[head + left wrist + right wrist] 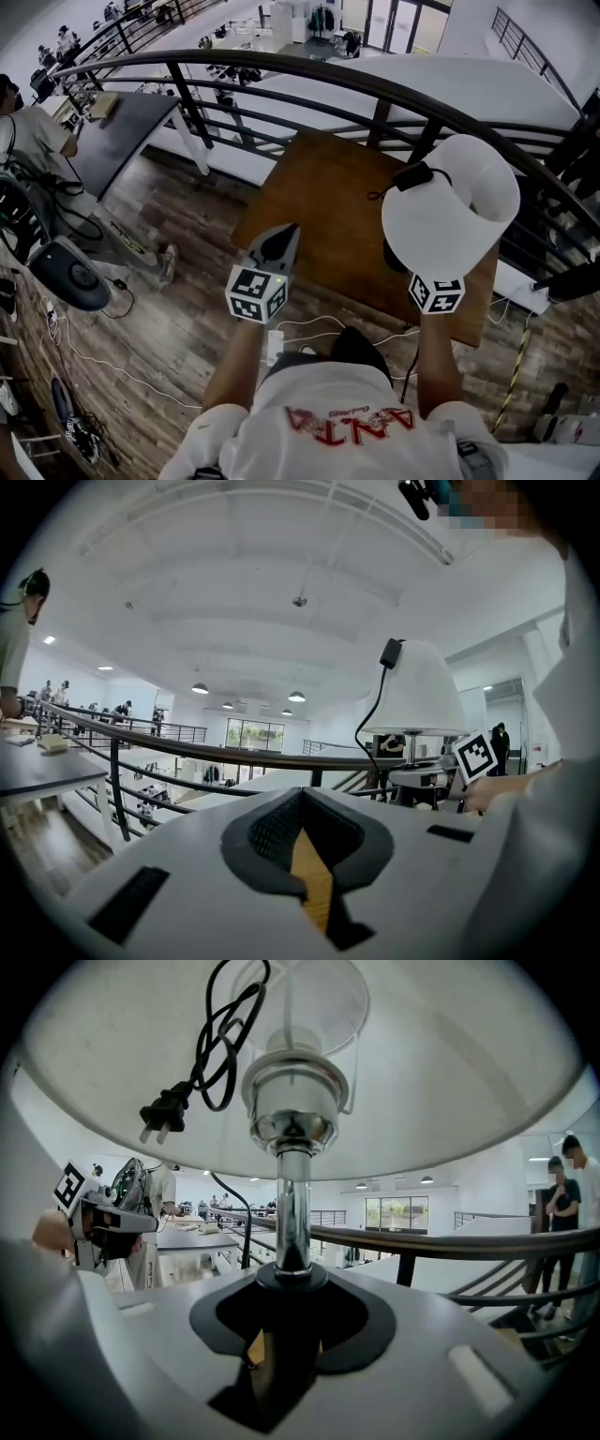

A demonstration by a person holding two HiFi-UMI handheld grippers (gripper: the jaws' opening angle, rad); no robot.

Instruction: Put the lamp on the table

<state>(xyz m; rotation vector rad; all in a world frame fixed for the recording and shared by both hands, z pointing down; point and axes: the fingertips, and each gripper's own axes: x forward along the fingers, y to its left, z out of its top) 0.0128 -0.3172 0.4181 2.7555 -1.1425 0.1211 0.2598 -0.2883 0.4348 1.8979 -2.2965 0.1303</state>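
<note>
The lamp has a white shade [455, 211] and a chrome stem [292, 1218], with its black cord and plug [155, 1117] bundled up at the shade. My right gripper [286, 1335] is shut on the lamp's dark base, holding it upright over the right side of the brown wooden table [319, 206]. From the head view this gripper [422, 277] is mostly hidden under the shade. My left gripper [278, 246] is shut and empty, hovering over the table's near left edge. The left gripper view shows the lamp [415, 700] to the right of the left gripper [302, 803].
A dark curved railing [309, 80] runs just behind the table. Cables [309, 328] lie on the wooden floor at the person's feet. A person [33, 131] stands by a grey desk [122, 122] at the left. Two people [562, 1213] stand to the right.
</note>
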